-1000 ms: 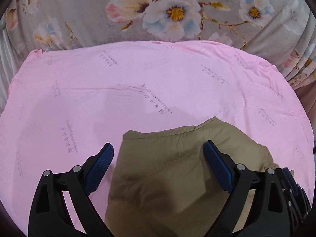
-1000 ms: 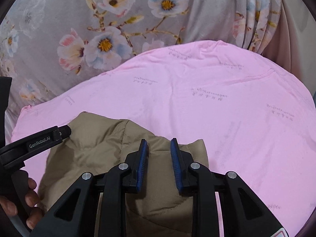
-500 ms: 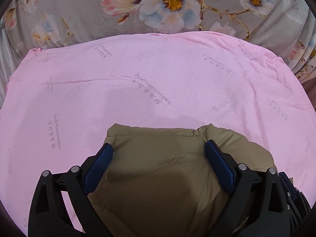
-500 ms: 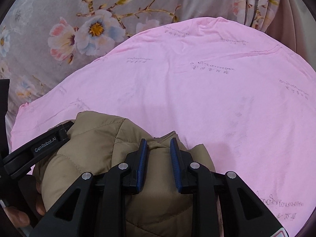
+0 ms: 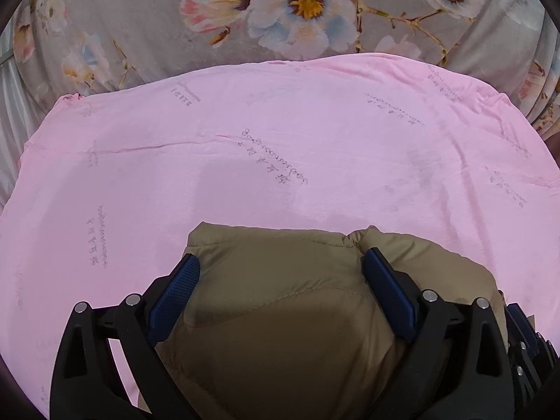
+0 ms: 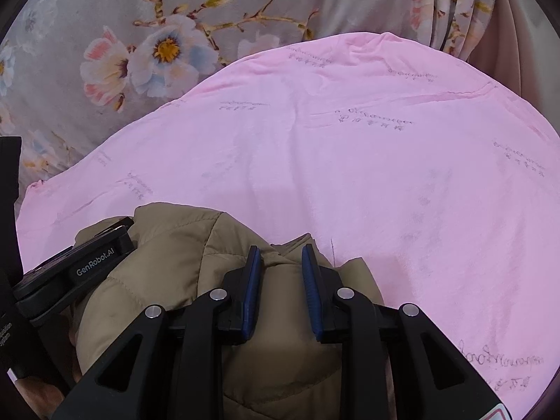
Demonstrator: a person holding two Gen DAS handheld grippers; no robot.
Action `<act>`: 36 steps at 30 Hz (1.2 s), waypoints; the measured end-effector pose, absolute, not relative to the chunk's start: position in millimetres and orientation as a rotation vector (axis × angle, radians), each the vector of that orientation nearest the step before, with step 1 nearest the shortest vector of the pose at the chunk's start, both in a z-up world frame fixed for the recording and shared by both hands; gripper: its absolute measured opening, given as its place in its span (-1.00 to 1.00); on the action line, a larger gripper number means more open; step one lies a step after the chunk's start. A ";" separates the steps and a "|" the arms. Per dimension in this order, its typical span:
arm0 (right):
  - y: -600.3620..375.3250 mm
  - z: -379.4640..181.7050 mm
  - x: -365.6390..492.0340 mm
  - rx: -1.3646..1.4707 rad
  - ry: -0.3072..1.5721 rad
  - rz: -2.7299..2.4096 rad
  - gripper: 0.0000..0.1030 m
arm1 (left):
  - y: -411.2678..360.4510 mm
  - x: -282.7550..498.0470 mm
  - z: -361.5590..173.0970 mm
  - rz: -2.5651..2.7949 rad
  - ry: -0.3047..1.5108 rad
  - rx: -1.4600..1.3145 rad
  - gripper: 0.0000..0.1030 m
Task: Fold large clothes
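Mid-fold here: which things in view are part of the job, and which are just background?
Part of the job:
- khaki quilted puffer jacket
- left gripper, jaws wide, straddling the jacket
- right gripper, jaws narrow, fabric between them

Just there:
- pink printed sheet under the jacket
- grey floral cloth behind it

The jacket (image 5: 280, 301) lies bunched on the sheet's (image 5: 280, 161) near edge. Both grippers sit over it, left gripper (image 5: 280, 280) beside right gripper (image 6: 281, 276). A curtain (image 5: 147, 28) hangs behind the sheet.
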State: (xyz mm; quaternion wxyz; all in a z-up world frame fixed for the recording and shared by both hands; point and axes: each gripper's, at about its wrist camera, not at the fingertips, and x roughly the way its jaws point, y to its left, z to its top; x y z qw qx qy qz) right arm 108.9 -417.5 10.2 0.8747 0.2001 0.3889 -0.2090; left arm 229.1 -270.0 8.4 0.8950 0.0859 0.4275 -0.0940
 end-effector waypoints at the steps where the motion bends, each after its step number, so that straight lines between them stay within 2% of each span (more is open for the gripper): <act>1: -417.3 10.2 109.2 0.415 0.812 -0.439 -0.54 | -270.4 229.2 8.3 -0.193 0.886 0.180 0.79; 7: -420.3 11.2 104.7 0.449 0.798 -0.417 -0.55 | -267.9 227.8 12.2 -0.205 0.894 0.168 0.79; 11: -411.4 42.0 64.0 0.434 0.744 -0.435 -0.51 | -237.9 198.1 40.6 -0.272 0.887 0.110 0.79; 16: -378.4 72.1 -5.5 0.380 0.708 -0.428 -0.31 | -199.9 133.4 62.5 -0.324 0.854 0.143 0.79; 22: -348.8 56.5 -42.7 0.410 0.781 -0.391 -0.31 | -173.9 78.0 35.7 -0.359 0.923 0.147 0.79; 36: -337.3 19.4 -57.1 0.410 0.772 -0.407 -0.23 | -166.9 57.4 26.4 -0.333 0.865 0.162 0.82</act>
